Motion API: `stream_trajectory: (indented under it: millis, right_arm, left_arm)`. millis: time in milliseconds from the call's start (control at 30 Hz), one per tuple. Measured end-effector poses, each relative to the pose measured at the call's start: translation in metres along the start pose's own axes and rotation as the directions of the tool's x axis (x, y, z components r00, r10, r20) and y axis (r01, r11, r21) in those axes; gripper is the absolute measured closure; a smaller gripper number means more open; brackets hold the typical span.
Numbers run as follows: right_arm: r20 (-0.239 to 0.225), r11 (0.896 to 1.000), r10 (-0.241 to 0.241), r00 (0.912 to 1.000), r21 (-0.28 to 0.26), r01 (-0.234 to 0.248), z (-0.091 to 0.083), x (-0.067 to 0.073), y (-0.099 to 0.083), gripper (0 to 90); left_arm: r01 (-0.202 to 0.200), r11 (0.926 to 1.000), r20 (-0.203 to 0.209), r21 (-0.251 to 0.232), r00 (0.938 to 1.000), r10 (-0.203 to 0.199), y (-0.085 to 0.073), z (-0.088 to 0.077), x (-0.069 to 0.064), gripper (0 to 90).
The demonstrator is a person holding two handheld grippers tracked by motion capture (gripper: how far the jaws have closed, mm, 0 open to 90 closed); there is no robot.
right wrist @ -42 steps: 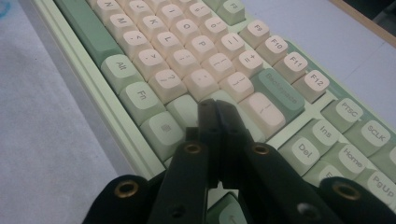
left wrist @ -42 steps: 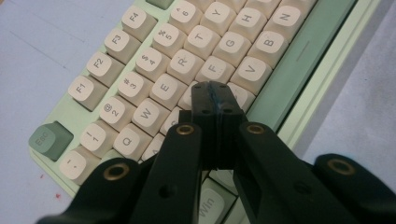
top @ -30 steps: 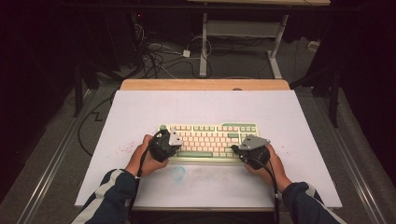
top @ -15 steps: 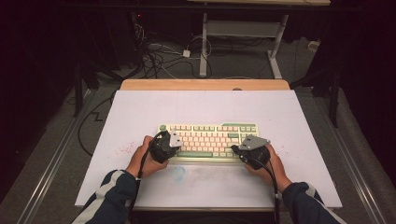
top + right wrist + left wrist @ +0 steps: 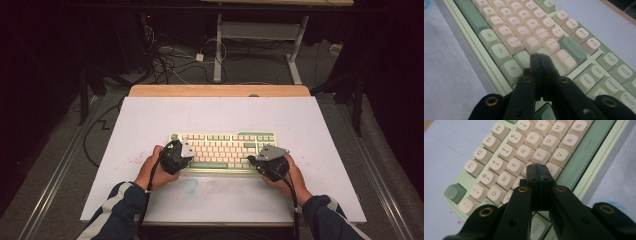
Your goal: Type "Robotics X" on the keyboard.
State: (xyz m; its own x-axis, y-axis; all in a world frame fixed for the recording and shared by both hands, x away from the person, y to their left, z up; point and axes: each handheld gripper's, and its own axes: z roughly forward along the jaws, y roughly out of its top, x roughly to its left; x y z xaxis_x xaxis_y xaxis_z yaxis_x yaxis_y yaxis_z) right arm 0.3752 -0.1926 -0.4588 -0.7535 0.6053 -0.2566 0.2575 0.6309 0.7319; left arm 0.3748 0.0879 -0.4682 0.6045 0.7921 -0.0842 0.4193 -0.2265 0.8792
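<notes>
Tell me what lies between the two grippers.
In the high view, the keyboard's cream key rows and green spacebar span from left gripper to right gripper.

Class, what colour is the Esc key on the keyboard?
Sage green; the Esc key shows best in the left gripper view.
</notes>
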Motion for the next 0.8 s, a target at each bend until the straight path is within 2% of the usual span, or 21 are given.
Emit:
stream_trajectory:
  millis: [267, 333, 500, 567, 733, 800]
  right_arm:
    - [0.0, 1.0, 0.0, 1.0, 0.0, 0.0, 0.0, 0.0, 0.0, 90.0]
    - [-0.001, 1.0, 0.001, 1.0, 0.0, -0.001, 0.0, 0.0, 0.0, 90.0]
    - [-0.002, 1.0, -0.001, 1.0, 0.003, 0.001, -0.0001, -0.0004, 0.0004, 90.0]
    - [-0.004, 1.0, 0.001, 1.0, 0.005, -0.001, -0.0005, -0.0005, 0.0008, 90.0]
    - [-0.012, 1.0, 0.009, 0.9999, 0.002, -0.009, -0.0036, -0.0022, 0.0025, 87.9]
    - [-0.006, 1.0, 0.007, 1.0, -0.006, -0.007, -0.0057, -0.0026, 0.0038, 86.1]
  left_arm:
    - [-0.001, 1.0, -0.001, 0.003, 1.0, 0.001, -0.0001, 0.0004, -0.0002, 86.9]
    - [0.007, 0.9997, 0.006, 0.022, 1.0, -0.007, -0.0017, 0.002, -0.0008, 86.9]
    - [-0.003, 0.9999, 0.004, 0.011, 1.0, 0.003, -0.0017, 0.0017, -0.0012, 86.9]
    - [0.011, 0.9999, 0.007, -0.004, 0.9999, -0.011, -0.0004, 0.0005, -0.0004, 85.6]
    - [0.006, 0.9992, -0.011, -0.039, 0.9999, -0.006, 0.0025, -0.003, 0.0019, 81.3]
    - [0.005, 0.9986, -0.018, -0.052, 0.9998, -0.006, 0.0037, -0.004, 0.0032, 76.7]
